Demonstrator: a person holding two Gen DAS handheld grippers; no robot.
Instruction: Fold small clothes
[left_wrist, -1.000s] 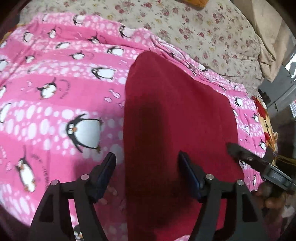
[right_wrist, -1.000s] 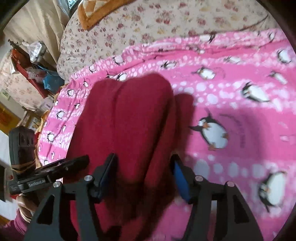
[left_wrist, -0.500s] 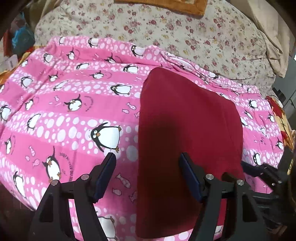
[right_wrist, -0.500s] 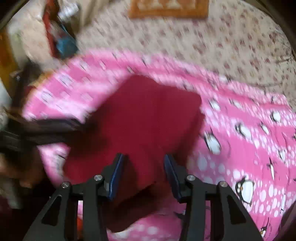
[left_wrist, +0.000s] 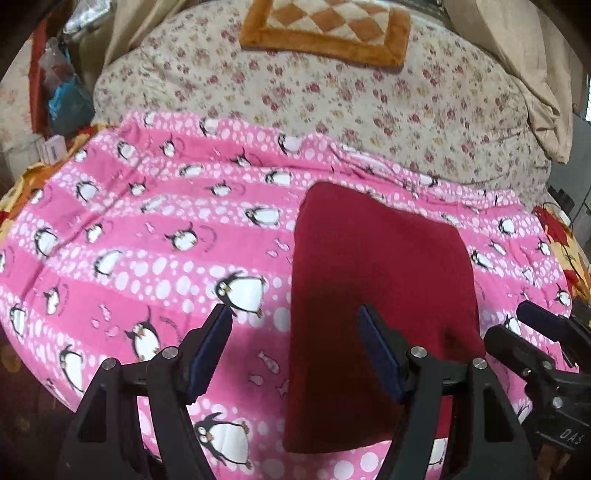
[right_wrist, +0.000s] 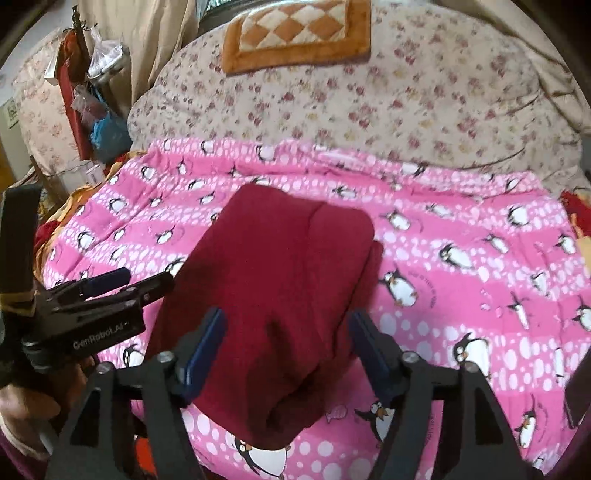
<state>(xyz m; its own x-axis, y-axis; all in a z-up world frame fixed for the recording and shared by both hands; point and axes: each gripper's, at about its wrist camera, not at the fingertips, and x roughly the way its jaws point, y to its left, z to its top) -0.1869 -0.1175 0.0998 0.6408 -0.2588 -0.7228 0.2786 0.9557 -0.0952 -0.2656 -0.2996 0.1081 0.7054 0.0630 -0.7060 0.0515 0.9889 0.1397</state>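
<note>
A dark red garment (left_wrist: 380, 295) lies folded into a long panel on the pink penguin blanket (left_wrist: 166, 240). It also shows in the right wrist view (right_wrist: 280, 288), with a fold ridge down its middle. My left gripper (left_wrist: 295, 347) is open and empty, held above the blanket at the garment's left edge. My right gripper (right_wrist: 286, 347) is open and empty, held above the garment's near end. Each gripper shows in the other's view: the right one (left_wrist: 532, 332) at the right edge, the left one (right_wrist: 122, 284) at the left edge.
Behind the blanket lies a floral bedcover (left_wrist: 332, 96) with an orange checked cushion (left_wrist: 325, 29) at the back. Bags and clutter (right_wrist: 99, 118) stand at the far left beside the bed. The blanket's near edge (left_wrist: 55, 384) drops off at the lower left.
Both grippers have pulled back and up from the garment, so more of the bed shows. The garment lies still. The right gripper's jaws have widened since half a second ago.
</note>
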